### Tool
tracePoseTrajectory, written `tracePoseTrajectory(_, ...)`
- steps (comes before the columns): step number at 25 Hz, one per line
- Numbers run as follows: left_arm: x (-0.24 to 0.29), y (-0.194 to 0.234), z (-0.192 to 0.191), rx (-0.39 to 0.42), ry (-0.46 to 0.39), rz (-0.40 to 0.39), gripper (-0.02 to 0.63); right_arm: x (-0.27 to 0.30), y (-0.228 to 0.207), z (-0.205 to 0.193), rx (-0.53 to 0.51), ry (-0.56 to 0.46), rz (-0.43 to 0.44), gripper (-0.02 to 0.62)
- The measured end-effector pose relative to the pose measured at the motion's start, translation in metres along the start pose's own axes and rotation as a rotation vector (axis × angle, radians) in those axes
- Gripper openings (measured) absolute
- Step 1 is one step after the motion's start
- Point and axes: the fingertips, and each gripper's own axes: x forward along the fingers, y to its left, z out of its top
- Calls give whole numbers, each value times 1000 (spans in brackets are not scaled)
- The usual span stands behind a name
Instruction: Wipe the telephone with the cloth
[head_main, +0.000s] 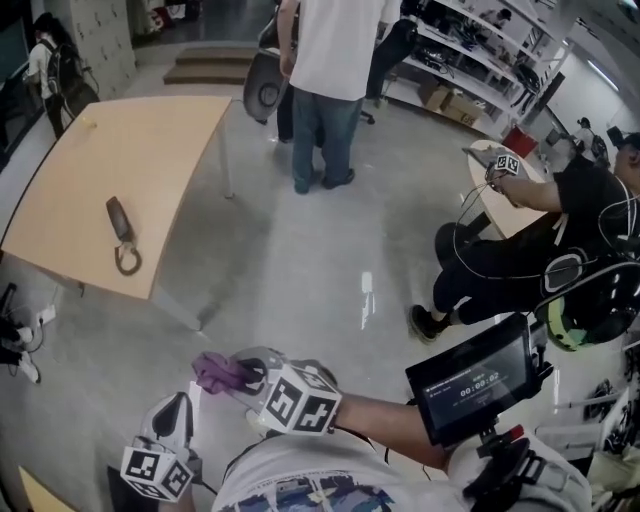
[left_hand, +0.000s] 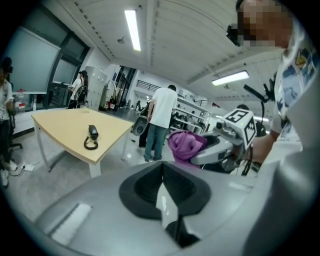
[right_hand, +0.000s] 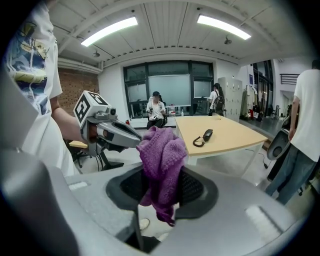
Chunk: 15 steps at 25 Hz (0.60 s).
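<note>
Down at the bottom edge of the head view, your right gripper (head_main: 248, 377) is clenched on a crumpled purple knitted cloth (head_main: 218, 371). In the right gripper view the cloth fills the gap between the two dark jaw pads. One bunch rises above them and a loose tail hangs below. Your left gripper (left_hand: 162, 181) is pressed fully together, with nothing caught between its jaws. It sits low and just to the left of the right one, and its tip points toward the cloth without touching it.

You are holding both grippers close to your body, over a polished grey concrete floor (head_main: 300, 260). The dark telephone handset with a coiled cord (head_main: 119, 218) lies on a pale wooden table with a rounded corner (head_main: 150, 140), well apart from both grippers. The cord loops in a ring at the handset's near end. Neither the cloth nor a jaw touches the telephone.

Beyond the table's far corner a person in a white shirt and blue jeans (head_main: 325, 90) stands with their back to you. To your right a person dressed in black (head_main: 520, 255) sits by a small round table. A small black screen on a mount (head_main: 475, 378) sits just beside your right forearm.
</note>
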Motion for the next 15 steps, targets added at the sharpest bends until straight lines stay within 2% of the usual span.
tracePoseTrajectory(6,24,14,24,-14,-18,43,3,9,-34,10,-31,-7,49,140)
tracePoseTrajectory(9,56,12,43,-11,-28,66,3,0,-69,11,-53,-22,71,140)
tracePoseTrajectory(12,85,7,60,-20,-40,117,5,-11,-103,7,-70,-38,109,140)
tracePoseTrajectory(15,84,13,71,-18,-46,166,5,-9,-114,5,-55,-38,124,140)
